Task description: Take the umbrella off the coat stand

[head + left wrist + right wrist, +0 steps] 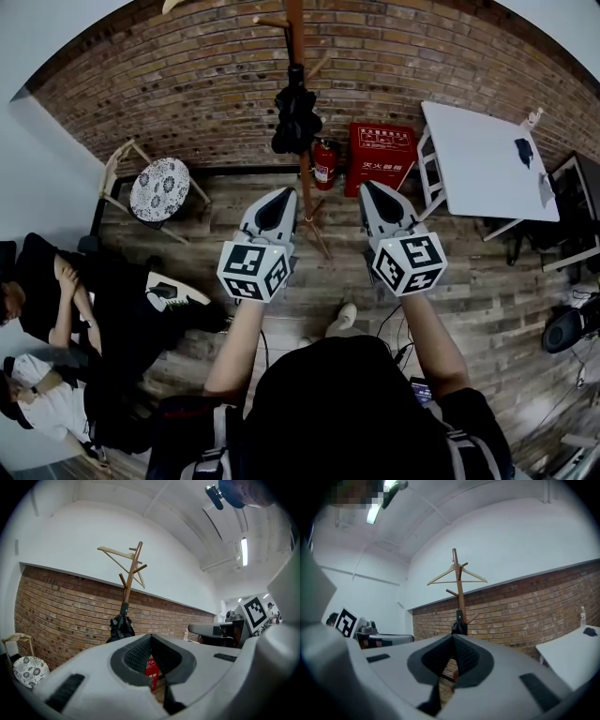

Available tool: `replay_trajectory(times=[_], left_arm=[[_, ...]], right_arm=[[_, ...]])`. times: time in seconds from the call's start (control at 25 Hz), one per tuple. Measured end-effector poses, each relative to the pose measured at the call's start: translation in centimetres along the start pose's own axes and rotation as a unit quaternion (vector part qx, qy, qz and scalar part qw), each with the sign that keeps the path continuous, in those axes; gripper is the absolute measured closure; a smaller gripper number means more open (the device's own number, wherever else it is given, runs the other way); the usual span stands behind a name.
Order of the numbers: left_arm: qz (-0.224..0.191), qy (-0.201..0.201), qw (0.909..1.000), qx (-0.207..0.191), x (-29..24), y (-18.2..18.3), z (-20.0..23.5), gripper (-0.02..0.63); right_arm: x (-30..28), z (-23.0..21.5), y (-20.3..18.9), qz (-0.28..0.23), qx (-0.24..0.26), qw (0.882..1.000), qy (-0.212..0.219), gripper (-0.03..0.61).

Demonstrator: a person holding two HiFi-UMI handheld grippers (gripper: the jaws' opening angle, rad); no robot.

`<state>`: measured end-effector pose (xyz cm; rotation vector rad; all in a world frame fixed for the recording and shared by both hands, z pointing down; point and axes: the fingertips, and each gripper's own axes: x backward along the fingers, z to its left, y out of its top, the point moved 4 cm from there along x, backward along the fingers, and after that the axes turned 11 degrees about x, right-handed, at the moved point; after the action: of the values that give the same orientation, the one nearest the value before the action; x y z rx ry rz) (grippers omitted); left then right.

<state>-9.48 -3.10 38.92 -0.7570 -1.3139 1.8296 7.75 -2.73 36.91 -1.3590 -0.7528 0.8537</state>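
barely visible umbrella [460, 627] behind right tool [453, 637]

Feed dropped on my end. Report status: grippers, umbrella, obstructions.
Left gripper, right gripper: both shut, empty, short of the stand. Umbrella hangs folded on coat stand, untouched. Fire extinguisher at stand's foot; nothing between grippers and umbrella.

Forearms [234, 342] extended forward (roughly parallel); left hand-held gripper [280, 197] and right hand-held gripper [368, 187] side by side, pointing level, jaws of each pressed together, empty.
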Motion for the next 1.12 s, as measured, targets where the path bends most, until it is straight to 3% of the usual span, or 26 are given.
replay_trajectory(times=[0.56, 1.12], left_arm=[[-0.002, 0.039, 0.9992, -0.008, -6.8, 0.1, -0.7, 0.595], [-0.006, 0.08, 0.9966, -0.016, -8.4, 0.3, -0.6, 0.594]], right_arm=[[-3.7, -6.2, -0.9, 0.001, -0.007, 0.999, 0.049, 0.551], [-5.5, -8.3, -1.4, -0.004, -0.013, 0.996, 0.085, 0.551]])
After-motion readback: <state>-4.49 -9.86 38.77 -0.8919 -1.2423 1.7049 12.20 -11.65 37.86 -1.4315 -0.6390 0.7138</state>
